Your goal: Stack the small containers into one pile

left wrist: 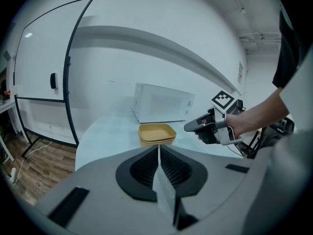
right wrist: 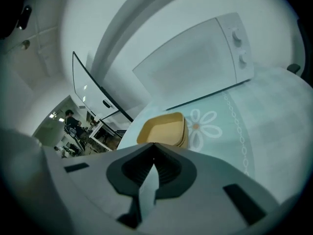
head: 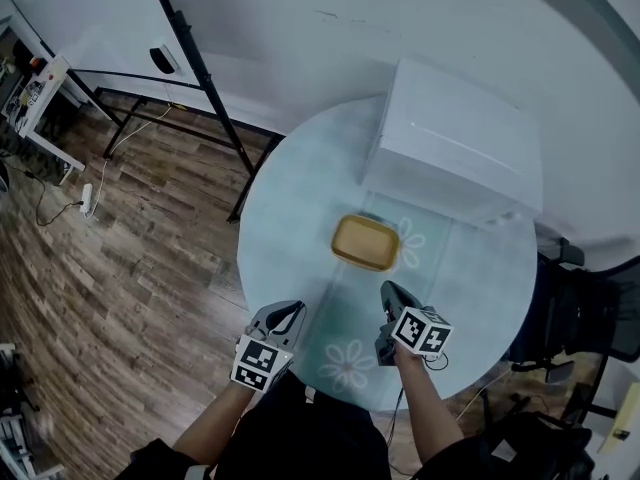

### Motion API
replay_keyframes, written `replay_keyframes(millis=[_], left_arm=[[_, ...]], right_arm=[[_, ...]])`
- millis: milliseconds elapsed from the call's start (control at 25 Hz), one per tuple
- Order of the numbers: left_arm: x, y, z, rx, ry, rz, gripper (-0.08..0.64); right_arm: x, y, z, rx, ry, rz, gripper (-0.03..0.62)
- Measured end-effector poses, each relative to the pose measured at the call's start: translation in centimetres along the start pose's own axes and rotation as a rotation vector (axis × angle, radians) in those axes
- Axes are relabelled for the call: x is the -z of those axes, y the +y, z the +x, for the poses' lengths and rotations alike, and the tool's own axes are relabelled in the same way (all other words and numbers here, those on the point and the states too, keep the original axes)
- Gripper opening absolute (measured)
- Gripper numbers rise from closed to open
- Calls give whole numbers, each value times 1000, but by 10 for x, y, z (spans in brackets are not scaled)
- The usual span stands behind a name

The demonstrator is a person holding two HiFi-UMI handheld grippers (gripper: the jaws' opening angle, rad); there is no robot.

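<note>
Left tongs (head: 287, 313) and right tongs (head: 388, 293) were pressed together, empty. Yellow containers (head: 366, 242) sat nested mid-worktop (head: 290, 198), before the microwave (head: 455, 138). Pile judged complete; avoid nudging it.

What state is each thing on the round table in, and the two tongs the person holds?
Yellow containers: nested upright in one pile on the table.
Microwave: door shut, standing at the table's far side.
Left tongs: jaws together, holding nothing, short of the pile.
Right tongs: jaws together, holding nothing, short of the pile.
</note>
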State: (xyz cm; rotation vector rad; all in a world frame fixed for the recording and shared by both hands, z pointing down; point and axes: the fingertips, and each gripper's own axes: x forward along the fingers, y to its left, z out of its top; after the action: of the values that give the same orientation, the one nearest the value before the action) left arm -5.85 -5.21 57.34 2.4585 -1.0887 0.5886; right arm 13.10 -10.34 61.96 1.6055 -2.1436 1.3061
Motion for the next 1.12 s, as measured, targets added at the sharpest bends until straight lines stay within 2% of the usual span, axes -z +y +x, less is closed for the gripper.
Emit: replay_keyframes(millis=[280,680,880,1120], left_arm=[[-9,-13,-15,39,-36,38,24],[-26,-48,-32,71,-99,60,23],[-38,-70,-40,42,-128,68,23],[-41,-81,-51,-29,-157,35,23]], right_arm=[[23,32,-50,66,-124,-137,25],[45,66,-111,120,-239,-321,25],[43,84,-136,94,-277,-368,25],[42,86,-152,61,-294,-387,25]])
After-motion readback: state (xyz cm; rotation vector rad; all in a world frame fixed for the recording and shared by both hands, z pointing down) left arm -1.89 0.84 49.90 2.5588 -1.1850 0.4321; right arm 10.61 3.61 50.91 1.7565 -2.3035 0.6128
